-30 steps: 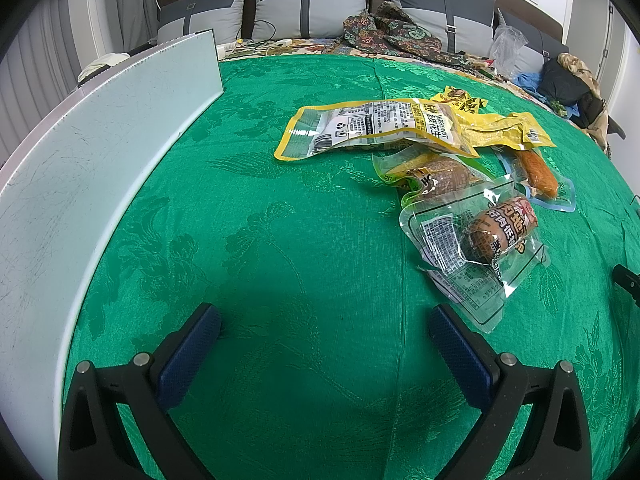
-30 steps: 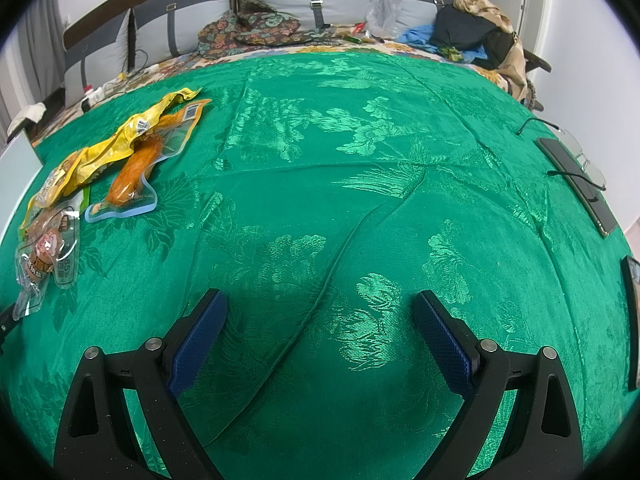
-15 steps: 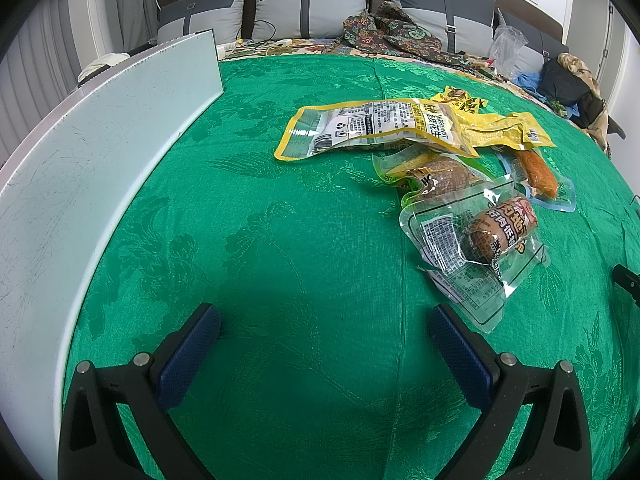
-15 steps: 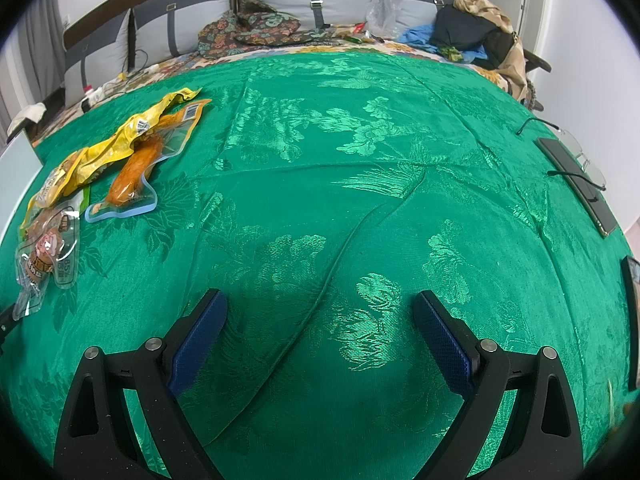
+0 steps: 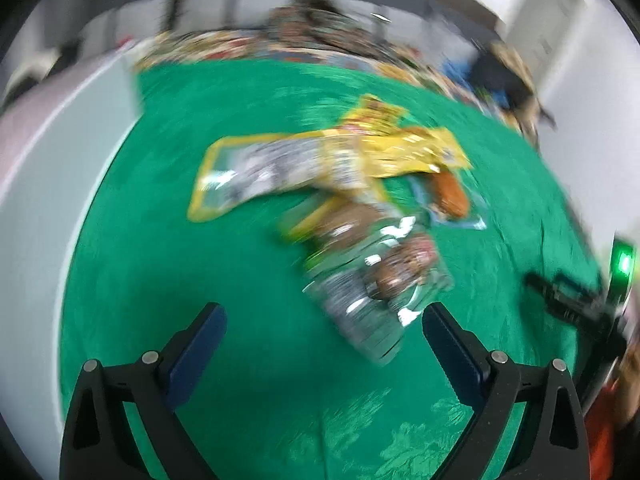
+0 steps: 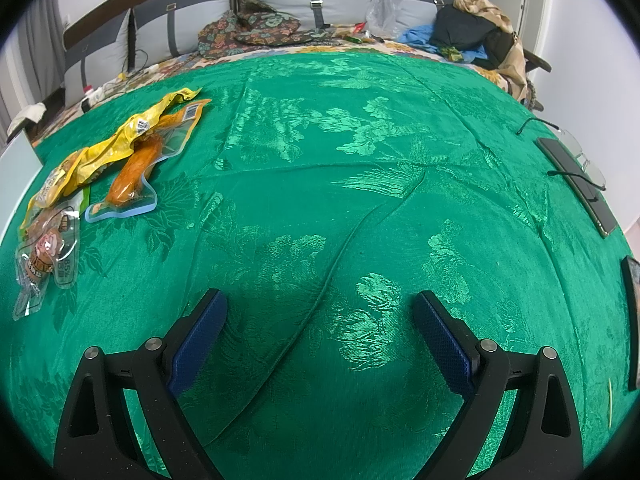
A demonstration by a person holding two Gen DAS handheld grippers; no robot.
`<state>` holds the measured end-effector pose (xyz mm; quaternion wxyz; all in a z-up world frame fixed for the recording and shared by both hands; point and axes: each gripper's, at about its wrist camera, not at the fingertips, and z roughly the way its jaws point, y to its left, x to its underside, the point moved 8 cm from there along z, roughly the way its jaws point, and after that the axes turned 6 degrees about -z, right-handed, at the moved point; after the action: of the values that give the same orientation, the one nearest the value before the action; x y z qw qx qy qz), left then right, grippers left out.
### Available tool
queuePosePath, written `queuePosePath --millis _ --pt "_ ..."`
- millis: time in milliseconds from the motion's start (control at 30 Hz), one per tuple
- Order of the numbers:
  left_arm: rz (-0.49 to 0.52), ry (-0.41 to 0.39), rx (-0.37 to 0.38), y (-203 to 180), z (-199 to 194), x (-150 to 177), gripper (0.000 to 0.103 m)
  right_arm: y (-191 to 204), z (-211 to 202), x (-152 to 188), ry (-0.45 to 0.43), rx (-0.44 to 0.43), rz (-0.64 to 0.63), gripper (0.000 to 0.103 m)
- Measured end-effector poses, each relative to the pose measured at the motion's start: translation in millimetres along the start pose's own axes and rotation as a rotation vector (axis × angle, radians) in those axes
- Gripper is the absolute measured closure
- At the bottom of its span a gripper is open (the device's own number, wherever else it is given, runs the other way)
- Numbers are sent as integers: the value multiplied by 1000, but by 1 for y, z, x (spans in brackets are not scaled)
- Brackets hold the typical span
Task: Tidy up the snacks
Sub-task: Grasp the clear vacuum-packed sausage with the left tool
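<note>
Swung since half a second ago toward snack packs (image 5: 376,280) at 1 o'clock, left gripper (image 5: 320,332) wide open, empty; right gripper (image 6: 318,330) likewise, parked; light, slippery, floppy film: pinch flat sealed edge.

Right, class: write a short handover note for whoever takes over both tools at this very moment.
Left tool: open, empty, over the green cloth; its view is motion-blurred.
Right tool: open, empty, over bare cloth.
Snacks lie in one loose, overlapping pile: clear sausage pack nearest the left tool, yellow bag behind it, orange sausage pack beside it.
Done: nothing sorted.
Left: every pack; a white board lies at the left.
</note>
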<state>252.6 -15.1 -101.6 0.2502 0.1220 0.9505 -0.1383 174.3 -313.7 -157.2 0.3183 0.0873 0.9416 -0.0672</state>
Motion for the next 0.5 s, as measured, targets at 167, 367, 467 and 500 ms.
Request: queuePosePath --millis 167,367,467,500 --pt "307 -1 -26 -71 22 -16 8 0 0 0 0 0 0 6" --pt "317 198 -69 -77 66 -3 41 0 0 0 0 1 0 6" --pt "287 230 -8 -83 53 8 61 0 0 0 0 1 0 6" --pt "303 246 -2 -86 49 13 62 0 0 0 0 1 0 6"
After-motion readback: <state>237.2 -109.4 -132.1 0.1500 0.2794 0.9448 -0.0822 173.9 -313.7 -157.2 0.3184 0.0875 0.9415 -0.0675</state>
